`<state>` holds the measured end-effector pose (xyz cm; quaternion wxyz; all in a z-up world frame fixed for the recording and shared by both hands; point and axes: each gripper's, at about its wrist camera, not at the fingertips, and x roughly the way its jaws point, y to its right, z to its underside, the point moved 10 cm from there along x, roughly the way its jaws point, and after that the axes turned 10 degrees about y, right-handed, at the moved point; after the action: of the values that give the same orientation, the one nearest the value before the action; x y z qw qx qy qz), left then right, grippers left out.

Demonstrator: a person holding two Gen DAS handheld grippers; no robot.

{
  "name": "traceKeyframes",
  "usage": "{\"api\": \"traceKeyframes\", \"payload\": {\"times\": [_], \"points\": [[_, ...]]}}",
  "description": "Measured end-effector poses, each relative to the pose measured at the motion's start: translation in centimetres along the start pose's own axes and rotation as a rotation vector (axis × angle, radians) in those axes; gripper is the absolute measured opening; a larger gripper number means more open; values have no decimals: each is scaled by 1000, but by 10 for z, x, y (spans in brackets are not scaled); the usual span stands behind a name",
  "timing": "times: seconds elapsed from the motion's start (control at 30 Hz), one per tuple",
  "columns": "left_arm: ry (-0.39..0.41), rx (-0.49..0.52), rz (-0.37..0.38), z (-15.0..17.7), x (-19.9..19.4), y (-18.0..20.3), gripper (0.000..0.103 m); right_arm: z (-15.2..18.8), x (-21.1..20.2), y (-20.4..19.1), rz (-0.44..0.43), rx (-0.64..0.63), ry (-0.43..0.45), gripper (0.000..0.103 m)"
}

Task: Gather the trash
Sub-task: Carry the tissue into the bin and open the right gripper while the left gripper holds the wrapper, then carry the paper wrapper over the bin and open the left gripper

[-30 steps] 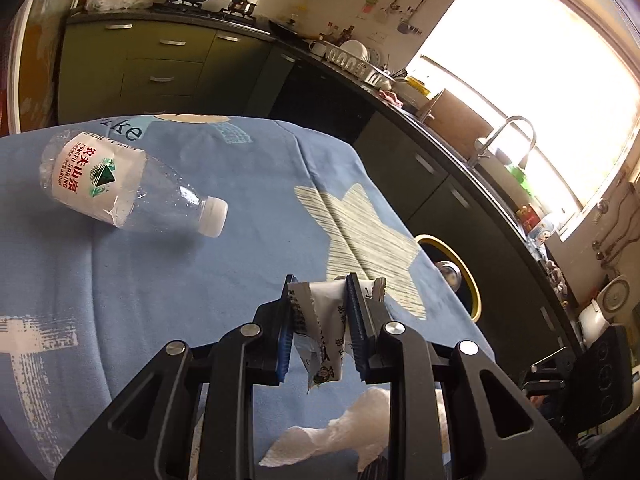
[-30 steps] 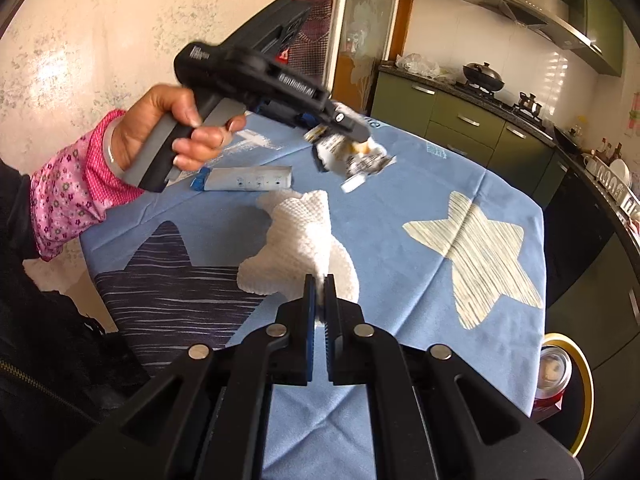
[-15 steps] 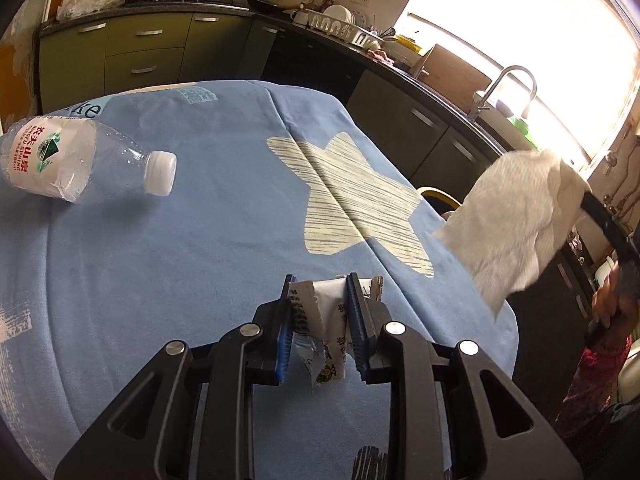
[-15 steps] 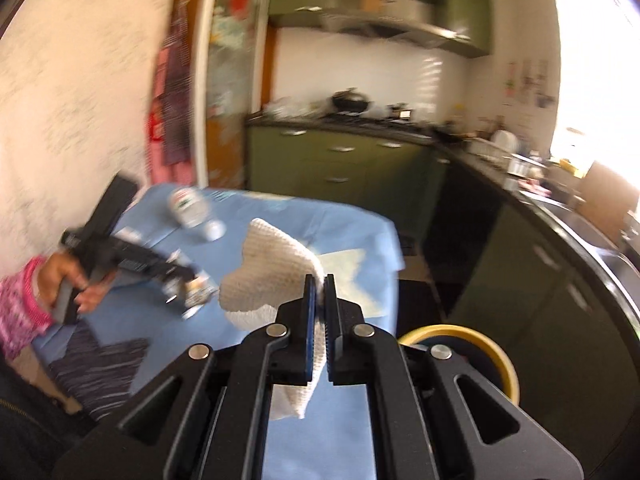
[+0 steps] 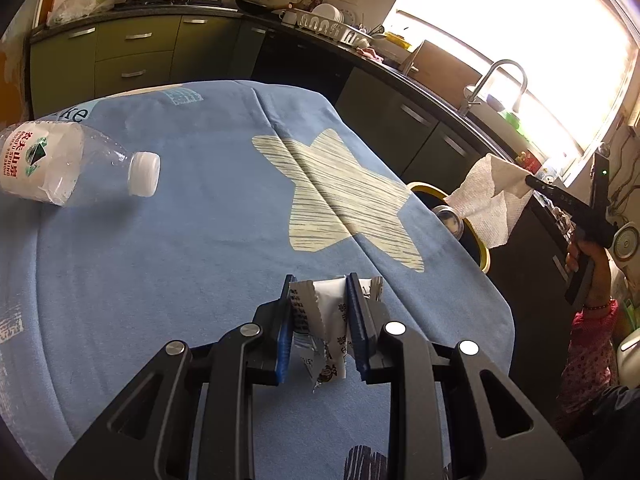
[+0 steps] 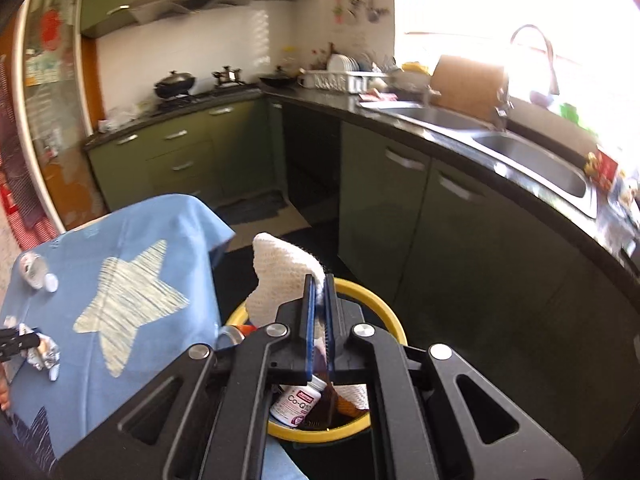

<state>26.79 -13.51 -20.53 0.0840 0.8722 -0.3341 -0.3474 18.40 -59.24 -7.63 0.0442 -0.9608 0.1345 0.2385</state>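
Tissue (image 6: 280,276) hangs pinched in the right gripper (image 6: 318,312), above the yellow-rimmed bin (image 6: 384,308) beside the table (image 5: 200,240). Left gripper (image 5: 322,320) pinches a crumpled wrapper (image 5: 320,320) over the blue cloth. A bottle (image 5: 60,164) lies on the cloth's far left.

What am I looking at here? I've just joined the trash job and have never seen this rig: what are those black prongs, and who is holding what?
No robot: a person holds a two-finger gripper in each hand, with a camera on each looking along its fingers. In the left wrist view, the left gripper is shut on a crumpled wrapper above the blue tablecloth, where a plastic bottle lies on its side. In the right wrist view, the right gripper is shut on a white paper towel over the yellow-rimmed trash bin, which already holds trash.
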Motion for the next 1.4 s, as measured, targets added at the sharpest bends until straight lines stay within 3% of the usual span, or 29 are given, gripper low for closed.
{"api": "traceKeyframes", "payload": {"times": [0.27,0.3,0.33,0.4,0.57,0.7,1.0,1.23,1.4], "points": [[1,9,-1,0,0,1,26,41,41,23,46,104,-105,5],[1,9,-1,0,0,1,26,47,45,25,61,108,-121,10],[1,10,0,0,0,1,26,49,47,27,70,114,-126,27],[1,10,0,0,0,1,26,50,46,30,72,148,-115,43],[0,14,2,0,-1,3,26,47,31,30,63,152,-85,43],[-3,17,9,0,-2,6,26,49,14,18,6,168,-64,49],[-4,32,17,-8,-7,22,26,57,-11,-2,-92,175,-52,49],[-18,103,30,-20,1,65,26,60,-25,8,-122,194,-30,49],[-33,155,59,-33,18,111,26,75,-30,34,-91,234,-25,49]]}}
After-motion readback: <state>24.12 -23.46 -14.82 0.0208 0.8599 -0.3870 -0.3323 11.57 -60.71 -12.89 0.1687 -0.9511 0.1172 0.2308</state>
